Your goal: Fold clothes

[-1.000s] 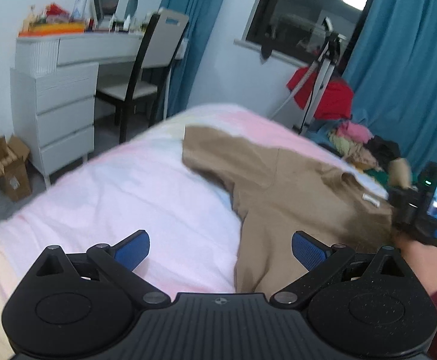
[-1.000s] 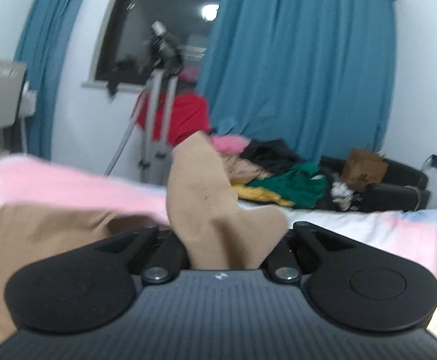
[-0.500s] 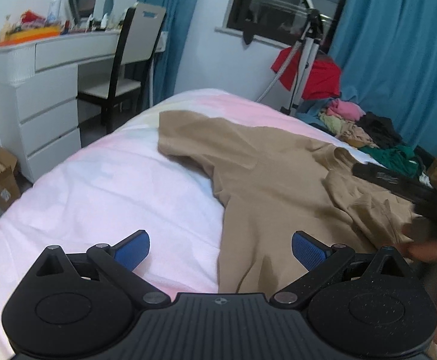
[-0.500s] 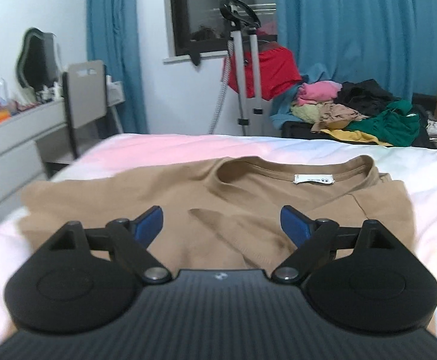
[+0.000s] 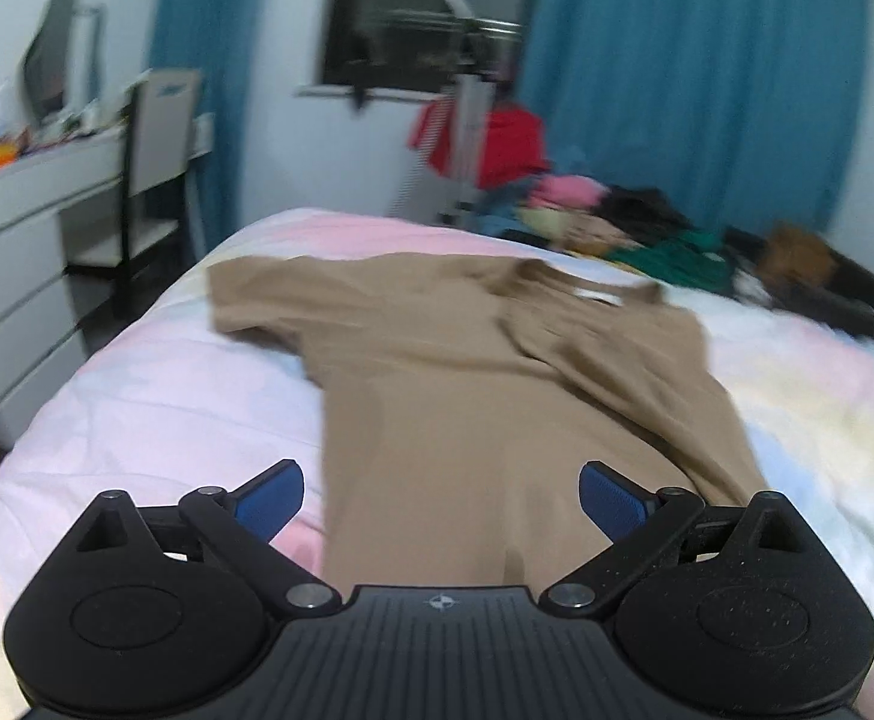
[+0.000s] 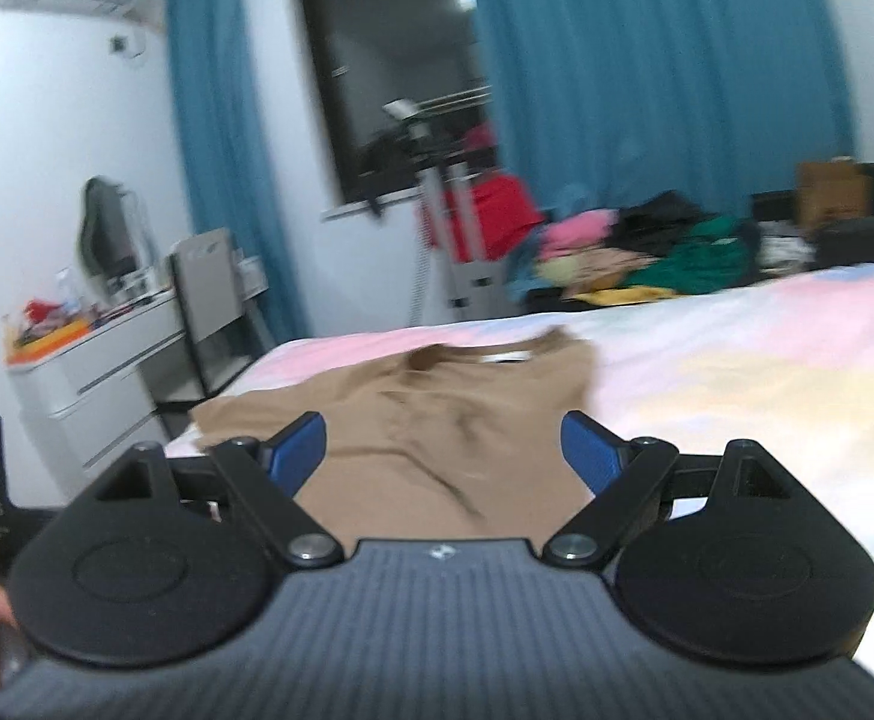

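The tan T-shirt (image 5: 497, 396) lies spread on the bed (image 5: 155, 408), just ahead of and below both grippers; the left gripper (image 5: 441, 495) and right gripper (image 6: 443, 450) are released, jaws wide, grasping nothing

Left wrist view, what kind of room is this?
Most likely a bedroom in a home: a bed with a pink pastel sheet bearing a tan cotton T-shirt, a white dressing table with drawers and a heap of mixed clothes under blue curtains.
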Available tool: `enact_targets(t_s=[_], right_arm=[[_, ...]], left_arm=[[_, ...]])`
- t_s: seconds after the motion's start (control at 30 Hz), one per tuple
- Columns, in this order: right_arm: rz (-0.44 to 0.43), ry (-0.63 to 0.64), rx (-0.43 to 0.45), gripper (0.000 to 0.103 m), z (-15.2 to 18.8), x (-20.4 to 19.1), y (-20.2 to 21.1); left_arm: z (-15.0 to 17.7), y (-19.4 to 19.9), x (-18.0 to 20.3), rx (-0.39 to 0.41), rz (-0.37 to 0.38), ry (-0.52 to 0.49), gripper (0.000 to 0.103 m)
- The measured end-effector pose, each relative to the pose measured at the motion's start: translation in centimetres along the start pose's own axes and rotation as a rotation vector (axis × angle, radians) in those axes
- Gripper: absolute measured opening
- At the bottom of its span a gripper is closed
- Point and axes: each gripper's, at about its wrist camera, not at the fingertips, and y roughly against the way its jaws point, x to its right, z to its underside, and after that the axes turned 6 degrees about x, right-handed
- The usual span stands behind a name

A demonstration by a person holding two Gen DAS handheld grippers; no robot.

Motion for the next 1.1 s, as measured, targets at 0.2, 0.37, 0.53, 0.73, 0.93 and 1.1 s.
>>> enact_targets(t_s=[0.2, 0.37, 0.53, 0.73, 0.93, 1.1], right_arm=[[0.067, -0.216, 0.056, 0.087, 0.6, 5.5, 6.2], [0.07, -0.269, 0.088, 0.087, 0.9, 7.8, 6.3], [0.071, -0.351, 0.091, 0.087, 1.5, 10.4, 6.4], [0.042, -0.496, 0.111, 0.088, 2.2, 13.1, 6.8], [0.065, -0.414, 0.151, 0.088, 2.0, 12.0, 7.2], [0.068, -0.408, 0.14, 0.088, 2.1, 12.2, 7.2]], left_arm=[[2.0, 2.3, 5.4, -0.069, 0.175, -0.094, 0.094], [4.1, 1.4, 9.9, -0.223, 0.331, -0.034, 0.082], [7.1, -0.6, 13.5, -0.389, 0.451, 0.017, 0.053], [8.2, -1.0, 15.7, -0.429, 0.562, 0.03, 0.037], [10.2, -2.8, 19.3, -0.51, 0.577, -0.021, 0.037], [11.3, -4.1, 20.3, -0.543, 0.467, -0.06, 0.011]])
